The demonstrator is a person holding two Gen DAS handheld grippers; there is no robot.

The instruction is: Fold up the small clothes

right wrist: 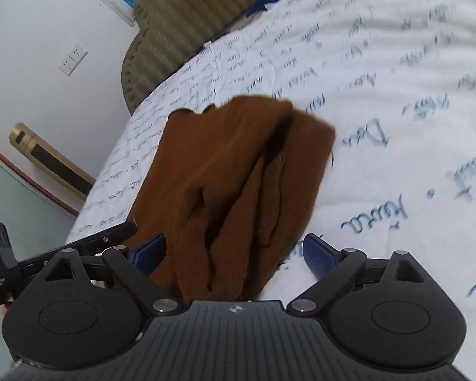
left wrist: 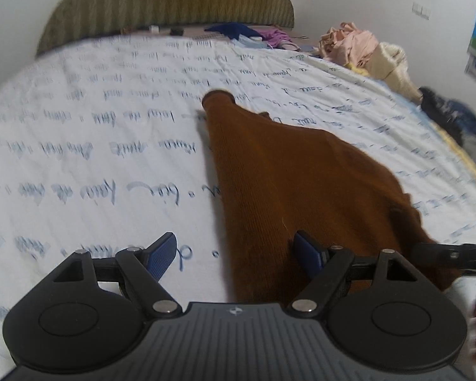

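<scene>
Brown garment [left wrist: 288,184] lengthwise, narrow end toward headboard [left wrist: 161,3]

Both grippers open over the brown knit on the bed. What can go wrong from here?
1. The brown knit garment lies in loose ridges; a pinch by the right gripper may take one layer only.
2. Only one pad of the left gripper is over cloth; the other is over the printed sheet, which it might snag.

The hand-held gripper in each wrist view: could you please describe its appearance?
Left hand-held gripper and right hand-held gripper look alike: black linkage arms with silver pivot pins, blue ribbed finger pads, round black side housings, and a ribbed grey base bearing a small emblem.
</scene>
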